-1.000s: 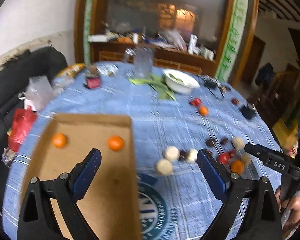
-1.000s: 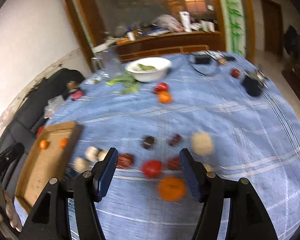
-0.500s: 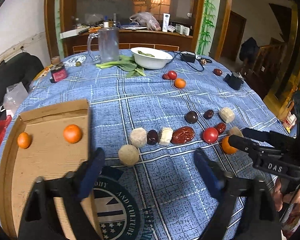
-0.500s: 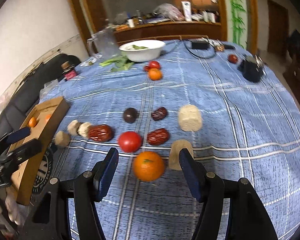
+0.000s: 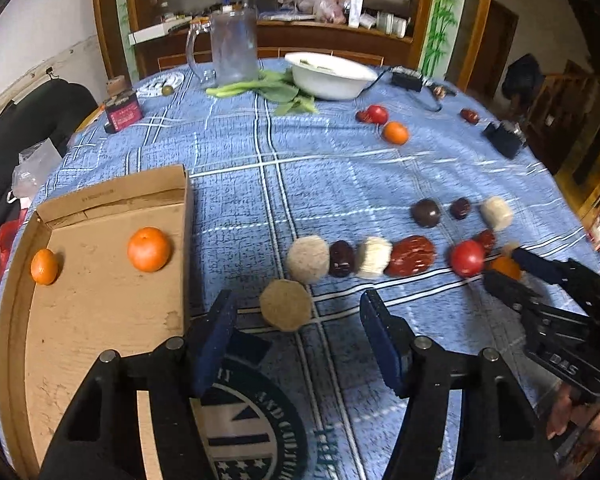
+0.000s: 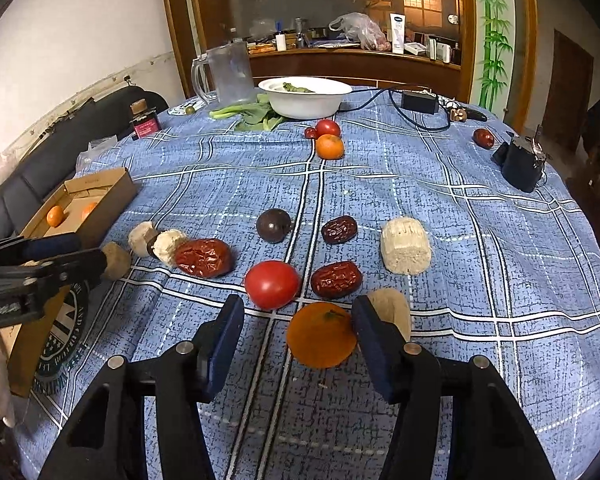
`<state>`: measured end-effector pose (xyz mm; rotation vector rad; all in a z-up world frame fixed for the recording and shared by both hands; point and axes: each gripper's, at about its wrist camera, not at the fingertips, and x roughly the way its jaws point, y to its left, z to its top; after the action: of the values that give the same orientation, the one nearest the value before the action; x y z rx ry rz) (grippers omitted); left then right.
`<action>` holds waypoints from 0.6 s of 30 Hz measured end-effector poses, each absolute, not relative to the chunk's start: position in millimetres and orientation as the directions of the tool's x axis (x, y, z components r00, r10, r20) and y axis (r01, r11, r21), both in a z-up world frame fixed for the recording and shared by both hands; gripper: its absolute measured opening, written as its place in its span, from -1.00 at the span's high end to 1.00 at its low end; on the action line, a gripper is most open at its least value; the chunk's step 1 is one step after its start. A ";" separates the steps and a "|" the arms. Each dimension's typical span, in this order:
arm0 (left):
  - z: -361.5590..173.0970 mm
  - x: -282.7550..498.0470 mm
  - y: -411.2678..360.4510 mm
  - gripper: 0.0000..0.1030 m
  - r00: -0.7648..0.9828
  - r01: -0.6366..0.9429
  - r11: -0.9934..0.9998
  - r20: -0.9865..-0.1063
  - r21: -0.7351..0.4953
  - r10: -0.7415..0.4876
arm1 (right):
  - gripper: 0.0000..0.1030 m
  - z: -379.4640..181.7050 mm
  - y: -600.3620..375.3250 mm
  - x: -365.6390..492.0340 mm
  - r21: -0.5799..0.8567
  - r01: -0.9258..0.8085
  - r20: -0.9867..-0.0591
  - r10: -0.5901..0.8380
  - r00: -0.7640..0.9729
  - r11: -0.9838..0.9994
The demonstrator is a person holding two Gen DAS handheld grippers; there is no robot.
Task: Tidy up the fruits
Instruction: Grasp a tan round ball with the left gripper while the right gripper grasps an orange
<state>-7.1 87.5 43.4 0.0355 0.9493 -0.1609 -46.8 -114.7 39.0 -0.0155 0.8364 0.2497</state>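
A cardboard tray (image 5: 100, 320) at the table's left holds two oranges (image 5: 148, 249) (image 5: 44, 266). My left gripper (image 5: 296, 336) is open, its fingers on either side of a tan round piece (image 5: 285, 310) beside the tray. My right gripper (image 6: 298, 344) is open around an orange (image 6: 321, 334) lying on the blue cloth, near its right finger. A red tomato (image 6: 272, 284), dark red dates (image 6: 335, 279) (image 6: 205, 257) and pale pieces (image 6: 405, 246) lie just beyond it. Another orange (image 6: 329, 146) and tomato (image 6: 327, 127) sit farther back.
A white bowl (image 6: 305, 96), green leaves (image 6: 256, 114), a glass jug (image 6: 228, 74) and a small red-labelled bottle (image 6: 144, 120) stand at the table's back. A black device (image 6: 520, 162) and a cable lie at the right. A black sofa (image 5: 28, 120) borders the left.
Both grippers have moved forward and lower towards the table. The left has come up to the tan piece, the right has closed in around the orange. Both remain open.
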 end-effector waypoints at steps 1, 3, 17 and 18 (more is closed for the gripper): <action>41.4 -3.4 85.9 -0.22 0.559 0.161 0.986 -0.821 -0.033 -0.119 | -0.16 39.0 -114.7 -46.9 0.083 -0.226 -0.735 0.213 0.643 0.971; 36.5 2.6 82.1 -0.02 0.538 0.174 0.985 -0.837 -0.005 -0.099 | -0.11 39.0 -113.8 -47.6 0.077 -0.226 -0.734 0.209 0.646 0.971; 18.3 18.4 72.4 0.29 0.473 0.183 0.981 -0.881 0.060 -0.035 | 0.10 37.0 -117.1 -42.6 0.066 -0.220 -0.734 0.197 0.650 0.973; 18.9 16.8 72.3 0.43 0.475 0.186 0.981 -0.879 0.054 -0.042 | 0.12 37.1 -117.7 -43.0 0.067 -0.219 -0.733 0.197 0.651 0.973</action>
<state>16.8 72.3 18.9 0.1491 1.0681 -0.1403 -43.0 -117.7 37.1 -0.0285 0.8290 0.2362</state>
